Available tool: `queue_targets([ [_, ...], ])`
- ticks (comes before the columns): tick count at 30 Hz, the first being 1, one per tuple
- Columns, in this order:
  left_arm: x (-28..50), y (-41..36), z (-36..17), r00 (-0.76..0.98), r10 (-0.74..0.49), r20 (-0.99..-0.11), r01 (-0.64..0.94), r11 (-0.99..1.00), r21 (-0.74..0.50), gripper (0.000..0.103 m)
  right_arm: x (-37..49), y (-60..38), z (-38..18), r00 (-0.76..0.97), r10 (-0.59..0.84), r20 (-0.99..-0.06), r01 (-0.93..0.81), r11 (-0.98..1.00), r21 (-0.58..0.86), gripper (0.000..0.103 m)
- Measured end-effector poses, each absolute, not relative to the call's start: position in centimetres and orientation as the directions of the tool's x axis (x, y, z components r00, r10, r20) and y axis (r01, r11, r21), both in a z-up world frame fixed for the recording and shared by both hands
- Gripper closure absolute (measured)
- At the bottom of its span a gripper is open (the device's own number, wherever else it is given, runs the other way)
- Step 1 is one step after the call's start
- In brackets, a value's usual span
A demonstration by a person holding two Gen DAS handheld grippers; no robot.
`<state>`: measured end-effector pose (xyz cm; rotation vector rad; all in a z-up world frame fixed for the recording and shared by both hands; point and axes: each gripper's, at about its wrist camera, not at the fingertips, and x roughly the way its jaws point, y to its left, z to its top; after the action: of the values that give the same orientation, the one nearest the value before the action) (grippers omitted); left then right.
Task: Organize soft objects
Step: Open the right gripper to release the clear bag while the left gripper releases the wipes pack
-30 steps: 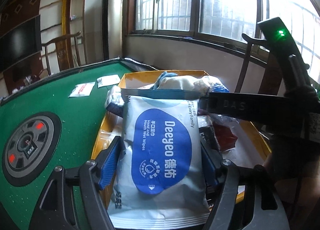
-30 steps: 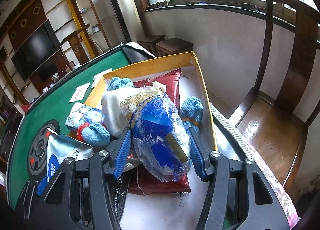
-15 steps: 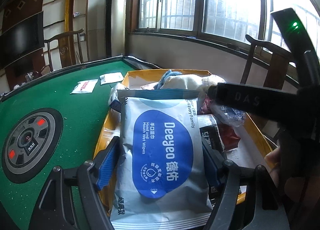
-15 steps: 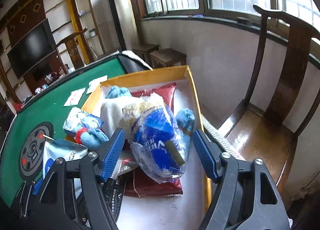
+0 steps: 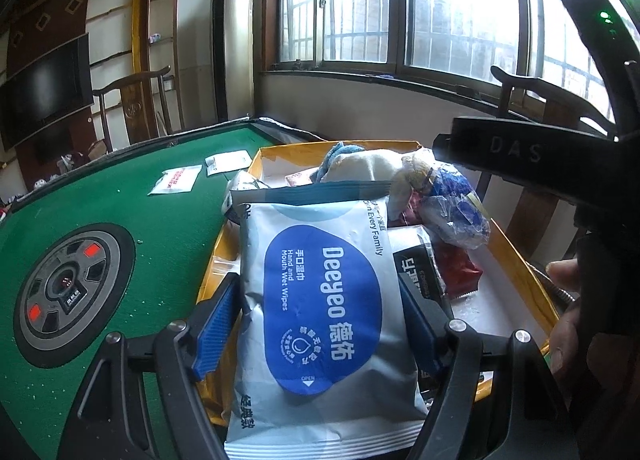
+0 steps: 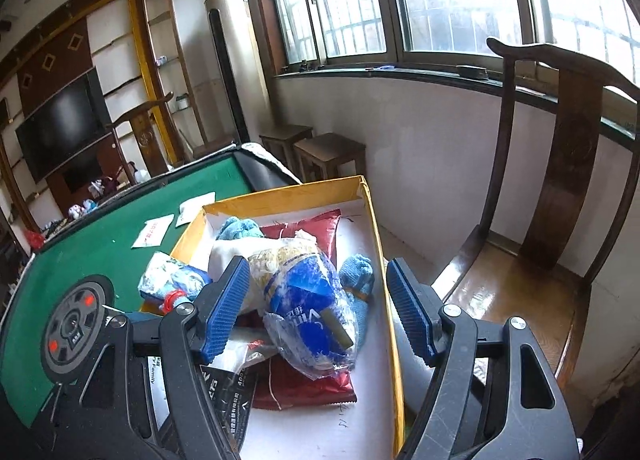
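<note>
My left gripper is shut on a white and blue pack of wet wipes and holds it over the near end of a yellow box. My right gripper is open and empty above the same box. A clear bag with blue print lies below it on a red packet, free of the fingers. The bag also shows in the left wrist view. Blue socks, a white cloth and a black packet also lie in the box.
The box sits at the right edge of a green mahjong table with a round control panel. Two small white packets lie on the felt. A wooden chair stands right of the box, below the windows.
My right gripper opened, let go of the clear blue-printed bag and rose away from it. The bag now rests in the box. My left gripper kept its hold on the wipes.
</note>
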<state>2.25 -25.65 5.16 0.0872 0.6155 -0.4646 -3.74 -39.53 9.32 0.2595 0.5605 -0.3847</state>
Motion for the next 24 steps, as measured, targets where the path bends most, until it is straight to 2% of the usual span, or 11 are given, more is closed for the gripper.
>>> queue_targets([
  [11,0.7,-25.8,5.9,0.761,-0.347,-0.548,0.437,0.898,0.038,0.027,-3.7,-38.9,9.2,0.765,-0.322,-0.558,0.442,0.892,0.091,0.031],
  [13,0.3,-25.7,6.4,0.779,-0.327,-0.535,0.421,0.905,0.058,0.023,-3.9,-39.0,9.2,0.763,-0.332,-0.555,0.452,0.887,0.092,0.031],
  [18,-0.5,-25.3,7.6,0.819,-0.287,-0.498,0.391,0.913,0.116,0.022,-4.3,-39.3,9.2,0.756,-0.351,-0.553,0.475,0.875,0.094,0.031],
  [24,-0.5,-25.7,7.3,0.805,-0.225,-0.550,0.380,0.906,0.187,0.022,-5.6,-39.4,8.9,0.746,-0.379,-0.547,0.503,0.860,0.090,0.031],
])
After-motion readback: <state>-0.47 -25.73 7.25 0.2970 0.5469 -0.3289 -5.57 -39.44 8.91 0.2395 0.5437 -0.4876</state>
